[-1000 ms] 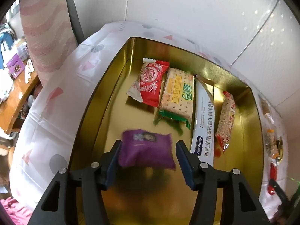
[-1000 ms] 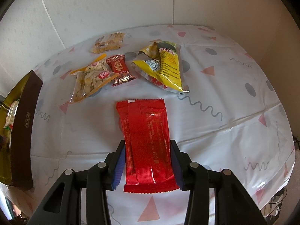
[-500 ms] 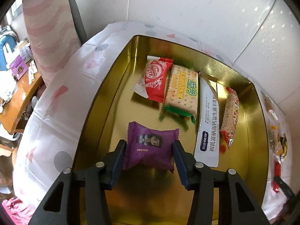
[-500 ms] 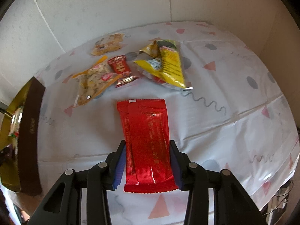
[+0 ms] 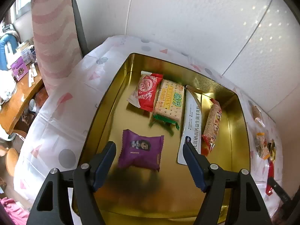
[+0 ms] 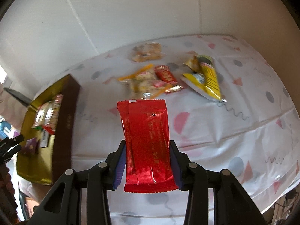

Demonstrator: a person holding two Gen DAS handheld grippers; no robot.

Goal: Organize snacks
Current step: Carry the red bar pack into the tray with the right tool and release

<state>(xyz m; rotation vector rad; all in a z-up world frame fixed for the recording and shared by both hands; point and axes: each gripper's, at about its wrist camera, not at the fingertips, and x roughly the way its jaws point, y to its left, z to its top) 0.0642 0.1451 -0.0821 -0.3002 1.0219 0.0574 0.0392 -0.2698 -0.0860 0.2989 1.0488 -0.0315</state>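
A gold tin (image 5: 112, 101) holds a red-white pack (image 5: 146, 91), a cracker pack (image 5: 169, 101), a long white pack (image 5: 192, 123), a nut bar (image 5: 211, 123) and a purple pack (image 5: 140, 150). My left gripper (image 5: 149, 146) is open above the tin, its fingers apart on either side of the purple pack, which lies on the tin floor. My right gripper (image 6: 147, 150) is shut on a red pack (image 6: 147, 140) and holds it lifted above the table. The tin (image 6: 63, 112) shows at the left in the right wrist view.
Loose snacks lie on the patterned tablecloth (image 6: 243, 131): a yellow bag (image 6: 206, 78), a small red pack (image 6: 166, 76), a clear nut bag (image 6: 144, 82) and a biscuit pack (image 6: 146, 52). A white wall stands behind. A curtain (image 5: 52, 37) and desk (image 5: 16, 101) are at left.
My left gripper opened and let the purple pack down into the tin, then drew back. My right gripper lifted the red pack and swung left, bringing the tin into view.
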